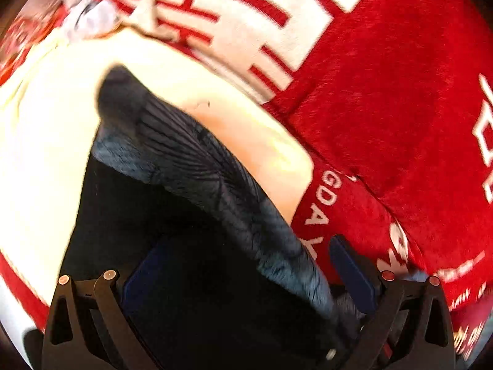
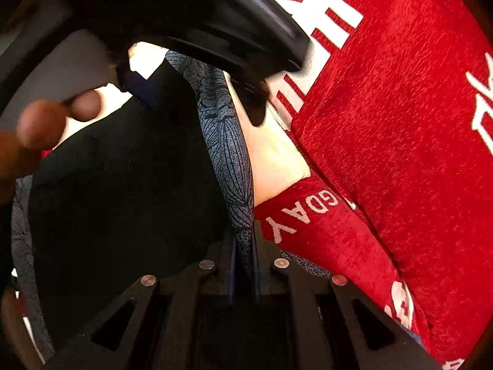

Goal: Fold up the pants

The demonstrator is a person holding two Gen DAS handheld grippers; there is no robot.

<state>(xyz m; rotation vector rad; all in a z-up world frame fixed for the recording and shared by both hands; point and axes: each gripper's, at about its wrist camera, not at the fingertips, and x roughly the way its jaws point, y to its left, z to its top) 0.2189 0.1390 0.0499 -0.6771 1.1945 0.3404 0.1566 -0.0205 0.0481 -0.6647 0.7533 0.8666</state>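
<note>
Right gripper point(image 2: 244, 246) pinches pants point(image 2: 225, 141) over red blanket point(image 2: 400, 123)

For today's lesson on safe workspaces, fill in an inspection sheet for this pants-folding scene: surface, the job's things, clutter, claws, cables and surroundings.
Surface: red blanket with white lettering; a cream cloth lies on it.
Job's things: pants, dark with a blue leaf-patterned edge, lifted over the blanket.
Clutter: nothing seen.
Claws: right claw shut on the patterned edge; left claw open, with the pants lying between its fingers.
Cables: nothing seen.
Surroundings: the person's fingertips show at the left of the right wrist view; the rest is too dark or blurred to tell.
</note>
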